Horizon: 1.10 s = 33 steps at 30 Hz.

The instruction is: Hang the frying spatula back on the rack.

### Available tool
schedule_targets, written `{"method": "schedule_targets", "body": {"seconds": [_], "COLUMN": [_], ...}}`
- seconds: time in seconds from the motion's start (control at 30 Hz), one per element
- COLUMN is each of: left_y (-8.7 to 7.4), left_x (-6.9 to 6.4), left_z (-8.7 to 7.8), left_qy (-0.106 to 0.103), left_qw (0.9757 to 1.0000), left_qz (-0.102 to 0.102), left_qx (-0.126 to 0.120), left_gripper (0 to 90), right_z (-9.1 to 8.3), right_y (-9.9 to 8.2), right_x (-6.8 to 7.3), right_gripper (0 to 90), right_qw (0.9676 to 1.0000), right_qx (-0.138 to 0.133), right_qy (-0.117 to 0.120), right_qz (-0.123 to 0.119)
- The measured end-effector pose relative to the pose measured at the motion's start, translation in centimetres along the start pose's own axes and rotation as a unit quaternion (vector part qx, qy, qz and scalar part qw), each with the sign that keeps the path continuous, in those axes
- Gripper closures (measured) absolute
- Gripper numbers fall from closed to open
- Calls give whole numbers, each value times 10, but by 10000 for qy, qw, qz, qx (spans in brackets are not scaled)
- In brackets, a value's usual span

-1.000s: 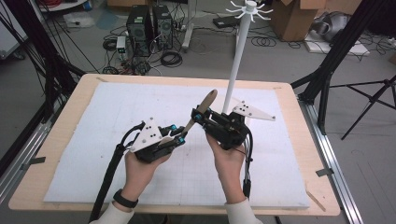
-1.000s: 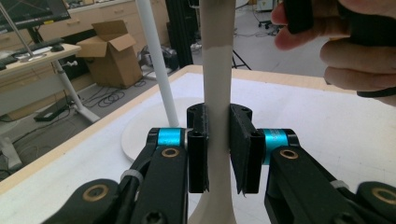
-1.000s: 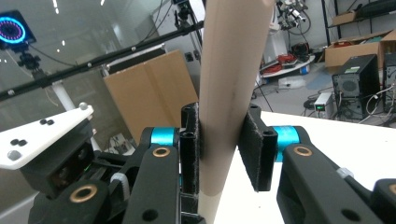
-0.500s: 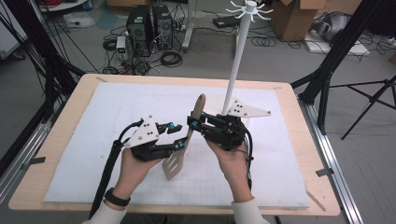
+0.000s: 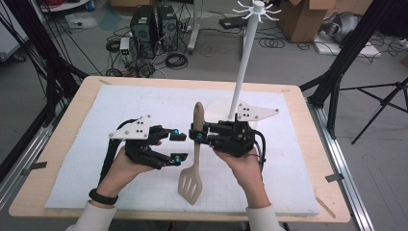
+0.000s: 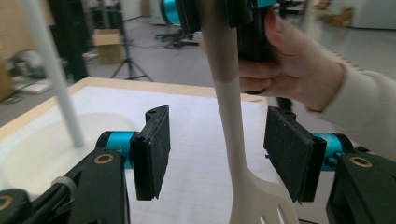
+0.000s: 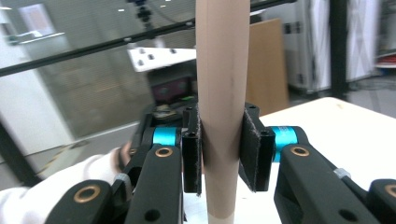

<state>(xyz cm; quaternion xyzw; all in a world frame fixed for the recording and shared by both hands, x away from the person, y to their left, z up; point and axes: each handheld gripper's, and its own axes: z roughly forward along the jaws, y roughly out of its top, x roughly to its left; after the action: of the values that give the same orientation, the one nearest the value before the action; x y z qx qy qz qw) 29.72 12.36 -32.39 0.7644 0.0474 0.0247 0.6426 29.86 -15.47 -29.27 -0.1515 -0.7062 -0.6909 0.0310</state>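
A spatula (image 5: 191, 183) with a wooden handle and a pale slotted head hangs head-down over the white mat. My right gripper (image 5: 197, 136) is shut on its wooden handle (image 7: 220, 93), with both pads pressed on it (image 7: 220, 151). My left gripper (image 5: 177, 147) sits just left of the spatula and stands open. Its jaws have just been opening. In the left gripper view the pale neck (image 6: 231, 140) stands between the two pads (image 6: 156, 149) and touches neither; the gripper's midpoint (image 6: 223, 151) falls on it.
A white hook stand (image 5: 244, 67) rises from a round base (image 5: 216, 108) behind the right hand. The white mat (image 5: 144, 103) covers most of the wooden table (image 5: 86, 89). Computer towers (image 5: 154, 26), cables and cardboard boxes lie on the floor beyond.
The left gripper's jaws opened off the spatula and the hand drew slightly left. The spatula swung from a slant to hanging nearly upright, head down, in the right gripper.
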Motion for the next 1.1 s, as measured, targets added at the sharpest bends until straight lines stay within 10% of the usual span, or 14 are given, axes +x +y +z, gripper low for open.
{"method": "schedule_targets", "body": {"seconds": [0.4,1.1], "left_y": [0,5], "left_x": [4,8], "left_z": [13,29], "left_qy": [-838,-1244], "left_qw": [9960,9917], "left_qz": [5,144], "left_qx": [-316,-293], "left_gripper": [487,749], "right_z": [2,-2], "right_y": [4,5], "right_x": [6,9], "right_gripper": [719,718], "right_qw": [9986,9973], "right_qx": [145,193], "right_qy": [481,646], "right_qz": [-166,-305]}}
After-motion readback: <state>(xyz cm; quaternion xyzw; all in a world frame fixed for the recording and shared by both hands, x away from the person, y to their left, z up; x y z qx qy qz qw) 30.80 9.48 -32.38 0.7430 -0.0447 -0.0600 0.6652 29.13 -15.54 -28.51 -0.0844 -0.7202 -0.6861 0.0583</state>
